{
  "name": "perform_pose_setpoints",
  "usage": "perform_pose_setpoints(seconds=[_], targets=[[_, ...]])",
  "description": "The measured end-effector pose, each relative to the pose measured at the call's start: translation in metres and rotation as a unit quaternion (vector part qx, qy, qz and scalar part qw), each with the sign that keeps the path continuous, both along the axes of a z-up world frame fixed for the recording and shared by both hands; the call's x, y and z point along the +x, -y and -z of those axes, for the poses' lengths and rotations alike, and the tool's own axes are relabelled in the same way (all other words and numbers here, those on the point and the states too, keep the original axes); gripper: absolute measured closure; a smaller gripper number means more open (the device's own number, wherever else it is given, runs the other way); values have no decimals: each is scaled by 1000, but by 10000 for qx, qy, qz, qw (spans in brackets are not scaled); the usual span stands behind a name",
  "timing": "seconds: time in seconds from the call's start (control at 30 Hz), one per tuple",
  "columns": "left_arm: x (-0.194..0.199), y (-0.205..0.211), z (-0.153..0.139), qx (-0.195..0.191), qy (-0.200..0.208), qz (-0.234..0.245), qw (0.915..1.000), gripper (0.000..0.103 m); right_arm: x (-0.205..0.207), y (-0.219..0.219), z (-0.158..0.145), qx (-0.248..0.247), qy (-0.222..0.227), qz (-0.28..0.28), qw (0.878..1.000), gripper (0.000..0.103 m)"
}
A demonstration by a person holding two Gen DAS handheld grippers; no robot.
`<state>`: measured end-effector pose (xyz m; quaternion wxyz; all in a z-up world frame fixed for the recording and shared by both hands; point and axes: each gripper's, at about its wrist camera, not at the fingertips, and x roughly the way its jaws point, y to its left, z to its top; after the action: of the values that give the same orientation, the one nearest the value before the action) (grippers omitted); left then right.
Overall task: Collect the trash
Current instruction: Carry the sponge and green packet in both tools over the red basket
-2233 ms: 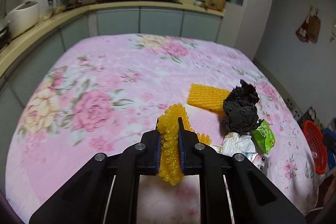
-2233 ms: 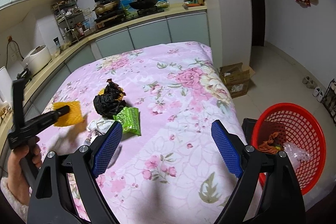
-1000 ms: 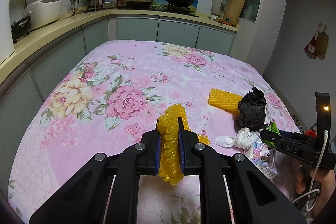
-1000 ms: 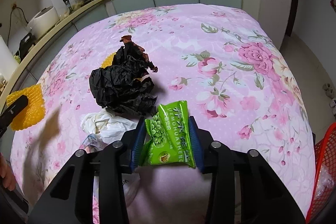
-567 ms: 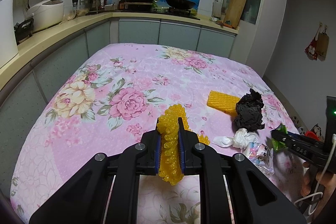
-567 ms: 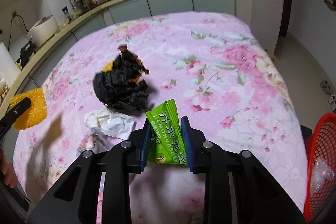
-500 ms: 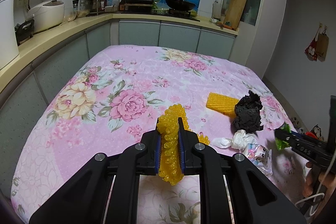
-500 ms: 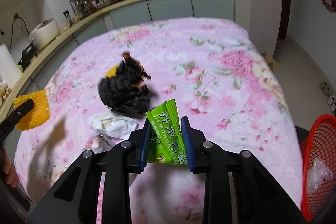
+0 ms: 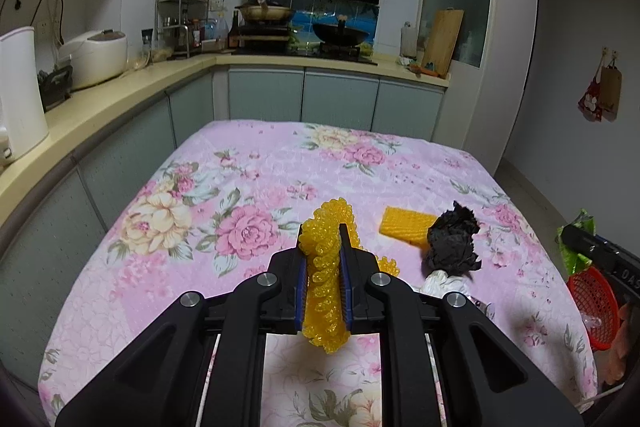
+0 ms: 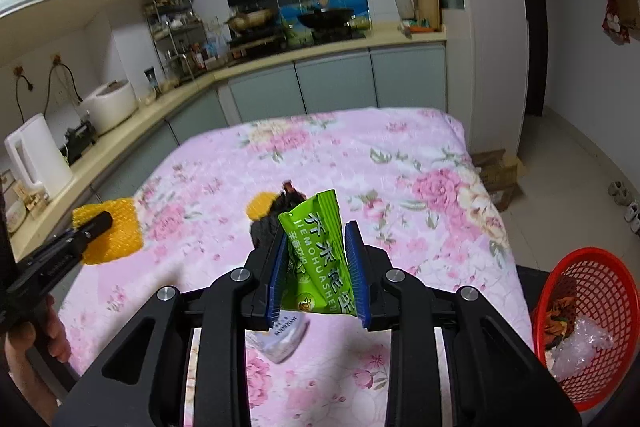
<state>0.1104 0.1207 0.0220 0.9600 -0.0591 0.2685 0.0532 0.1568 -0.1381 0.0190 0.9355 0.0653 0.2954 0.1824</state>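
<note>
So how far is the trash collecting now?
Done: the red basket beside the table already holds some scraps. In hand: the left gripper is shut on yellow bubble wrap, and the right gripper is shut on a green wrapper; neither is over the basket yet. Left on the table: a yellow sheet, black paper, a white wad and a small packet.

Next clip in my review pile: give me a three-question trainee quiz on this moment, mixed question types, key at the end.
1. True or false: the left gripper is shut on yellow bubble wrap.
2. What does the right gripper hold? A) black crumpled bag B) green snack packet C) white tissue
3. Fill in: the red basket stands on the ___, beside the table with the floral cloth.

Key:
1. True
2. B, the green snack packet
3. floor
</note>
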Motion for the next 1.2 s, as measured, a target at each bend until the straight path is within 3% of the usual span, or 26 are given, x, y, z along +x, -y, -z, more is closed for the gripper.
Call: perform_pose_setpoints(seconds=[0.5,1.2], targets=[[-13,26,-38,335,460,115,9983,91,-31,14,-39,229,618,35,9978,75],[-18,72,-59,571,766,533,9940,91,-50,52,-52,394,865,386,9947,75]])
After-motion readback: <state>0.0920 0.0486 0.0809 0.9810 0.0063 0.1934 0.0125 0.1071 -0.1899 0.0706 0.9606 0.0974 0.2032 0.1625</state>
